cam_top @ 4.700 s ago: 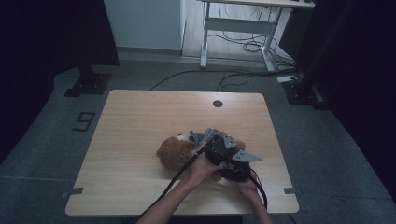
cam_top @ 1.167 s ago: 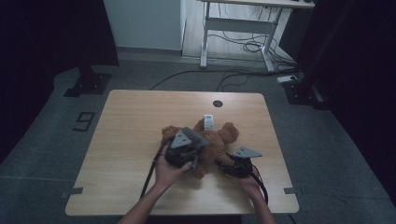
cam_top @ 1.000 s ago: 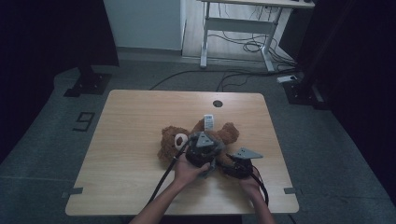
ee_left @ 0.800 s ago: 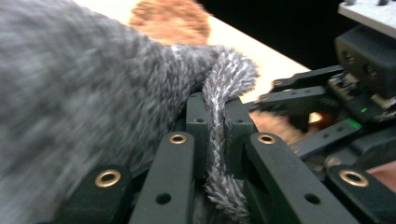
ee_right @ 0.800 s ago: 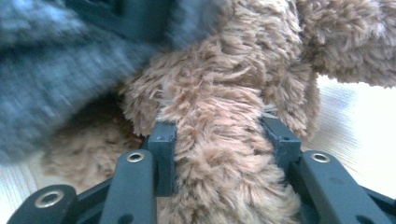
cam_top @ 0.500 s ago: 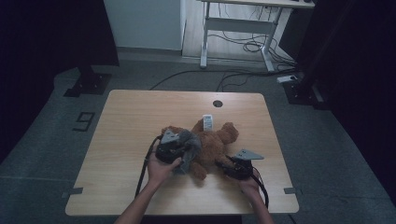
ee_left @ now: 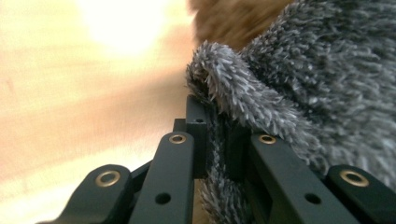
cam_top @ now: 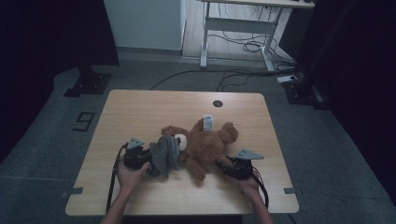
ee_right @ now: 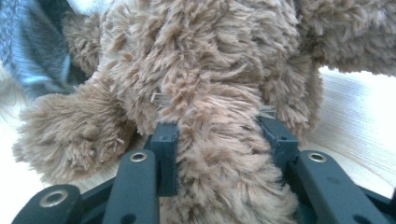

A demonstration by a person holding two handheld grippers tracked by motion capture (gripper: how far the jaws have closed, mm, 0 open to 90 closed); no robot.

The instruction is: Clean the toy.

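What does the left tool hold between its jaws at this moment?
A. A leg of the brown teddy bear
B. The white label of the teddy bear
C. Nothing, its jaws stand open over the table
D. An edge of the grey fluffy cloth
D: in the left gripper view, the left tool has its jaws pinched on a fold of the grey fluffy cloth, which lies against the teddy bear.
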